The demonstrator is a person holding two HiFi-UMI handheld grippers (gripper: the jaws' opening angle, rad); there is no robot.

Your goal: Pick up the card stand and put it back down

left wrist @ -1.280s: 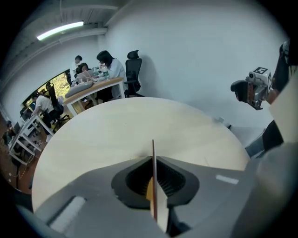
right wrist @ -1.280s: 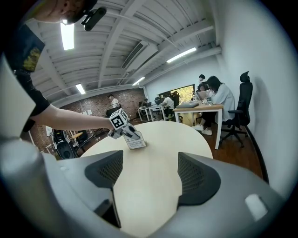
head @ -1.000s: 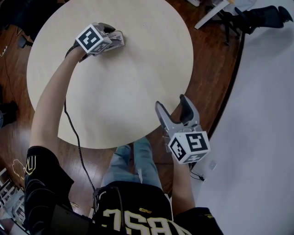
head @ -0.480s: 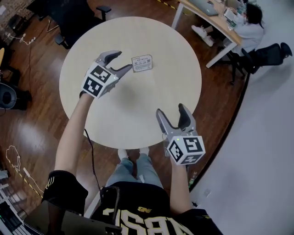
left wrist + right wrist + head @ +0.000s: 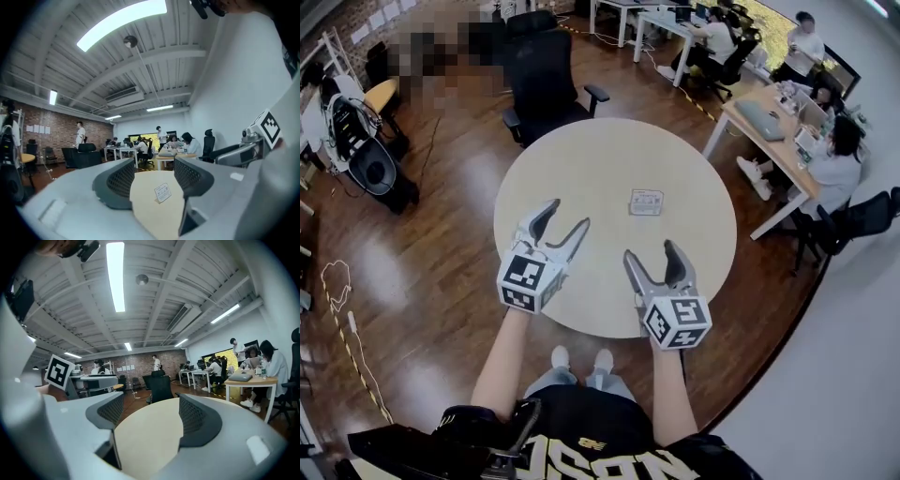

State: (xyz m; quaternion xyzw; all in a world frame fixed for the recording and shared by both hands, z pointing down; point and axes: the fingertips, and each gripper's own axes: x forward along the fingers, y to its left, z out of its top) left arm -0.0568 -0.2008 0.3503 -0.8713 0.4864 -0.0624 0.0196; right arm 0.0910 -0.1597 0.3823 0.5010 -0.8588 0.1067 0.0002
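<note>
The card stand [image 5: 646,202], a small white printed card, stands alone on the round beige table [image 5: 581,169], right of its middle. My left gripper [image 5: 563,221] hovers open and empty over the table's near left part, well short of the card. In the left gripper view the card stand [image 5: 162,192] shows far off between the open jaws of the left gripper [image 5: 154,171]. My right gripper [image 5: 654,256] is open and empty over the near edge. The right gripper view shows the right gripper [image 5: 150,411] with only bare table [image 5: 150,441] between its jaws.
A black office chair [image 5: 548,80] stands at the table's far side. Desks with seated people [image 5: 787,103] are at the right, with another chair [image 5: 853,220] beside them. A cable [image 5: 337,281] lies on the wooden floor at the left.
The left gripper has come away from the card stand and drawn back toward me, rising. The right gripper has risen too. The card stand stays on the table. The head view has tilted up.
</note>
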